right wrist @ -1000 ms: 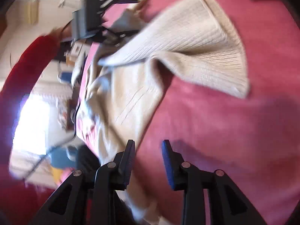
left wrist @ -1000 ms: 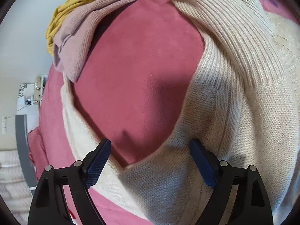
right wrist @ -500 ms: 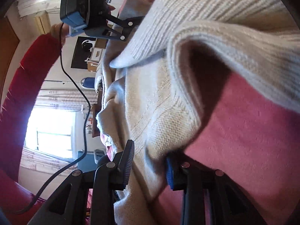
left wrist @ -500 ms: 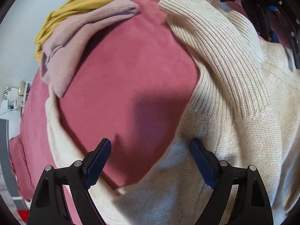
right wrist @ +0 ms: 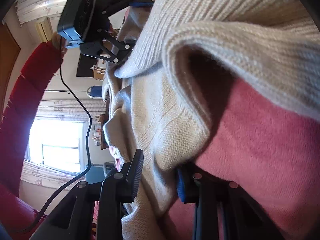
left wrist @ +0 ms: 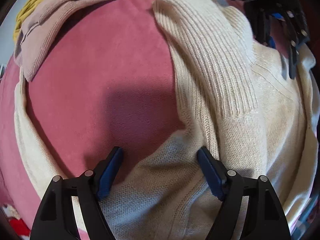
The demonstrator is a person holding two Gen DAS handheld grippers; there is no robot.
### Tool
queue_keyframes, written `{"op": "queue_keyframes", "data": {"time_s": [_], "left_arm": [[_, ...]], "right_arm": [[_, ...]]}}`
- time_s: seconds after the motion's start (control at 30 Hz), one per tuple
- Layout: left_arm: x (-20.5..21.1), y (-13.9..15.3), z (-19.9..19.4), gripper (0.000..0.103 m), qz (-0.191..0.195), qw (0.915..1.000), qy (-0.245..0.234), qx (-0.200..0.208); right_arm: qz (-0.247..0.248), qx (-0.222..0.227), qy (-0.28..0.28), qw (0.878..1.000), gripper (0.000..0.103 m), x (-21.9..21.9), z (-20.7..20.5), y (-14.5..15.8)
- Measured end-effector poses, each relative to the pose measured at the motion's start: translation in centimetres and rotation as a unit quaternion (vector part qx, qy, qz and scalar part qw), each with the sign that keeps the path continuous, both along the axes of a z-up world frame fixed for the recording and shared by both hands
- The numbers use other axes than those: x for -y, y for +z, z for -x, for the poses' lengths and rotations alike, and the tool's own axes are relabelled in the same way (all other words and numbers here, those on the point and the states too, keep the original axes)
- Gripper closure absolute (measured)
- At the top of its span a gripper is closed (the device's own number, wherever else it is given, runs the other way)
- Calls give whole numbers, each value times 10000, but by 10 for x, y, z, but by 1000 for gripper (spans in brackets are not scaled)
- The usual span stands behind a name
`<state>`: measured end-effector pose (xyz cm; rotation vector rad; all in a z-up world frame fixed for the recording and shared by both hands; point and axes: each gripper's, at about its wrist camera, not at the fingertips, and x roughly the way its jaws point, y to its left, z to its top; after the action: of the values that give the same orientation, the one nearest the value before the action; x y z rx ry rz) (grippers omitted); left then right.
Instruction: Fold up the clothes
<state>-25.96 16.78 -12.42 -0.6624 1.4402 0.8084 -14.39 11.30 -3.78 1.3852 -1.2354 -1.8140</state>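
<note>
You are mid-fold: your right gripper (right wrist: 158, 176) pinches the cream sweater (left wrist: 250, 124) edge, while your left gripper (left wrist: 160, 170), jaws just narrowing yet spread, must grip next.

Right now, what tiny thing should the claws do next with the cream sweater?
Probably finish closing the left claw, whose jaws have just been closing with the cream sweater edge between them. The right claw already has sweater fabric bunched between its pads.

Cream knitted wool-like sweater (left wrist: 250, 120): ribbed, slightly fuzzy, matt. Pink velvety bed cover (left wrist: 100, 70): short soft nap. Black gripper fingers (left wrist: 218, 176): smooth matt plastic (blue ridged pads, bright metal pins).
</note>
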Motion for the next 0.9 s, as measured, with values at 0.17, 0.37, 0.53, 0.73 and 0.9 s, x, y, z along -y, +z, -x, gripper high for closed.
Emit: {"op": "queue_keyframes", "data": {"time_s": [0.17,0.37,0.53,0.73,0.9], "left_arm": [[13,-2,-18,65,45,10000,-18,-83],[23,1,-24,94,-151,9972,725,-81],[36,35,-13,95,-1080,9767,1844,-186],[97,99,-13,95,-2362,9227,3011,-475],[125,211,53,95,-3500,8505,3894,-510]], "right_arm": [[-335,5,-26,9994,94,17,11,8],[-272,31,-390,9989,98,13,7,12],[-601,-363,-918,9933,99,-10,3,48],[-1599,-1227,-1655,9654,99,-45,-9,131],[-2312,-1992,-2094,9290,99,-48,-11,215]]}}
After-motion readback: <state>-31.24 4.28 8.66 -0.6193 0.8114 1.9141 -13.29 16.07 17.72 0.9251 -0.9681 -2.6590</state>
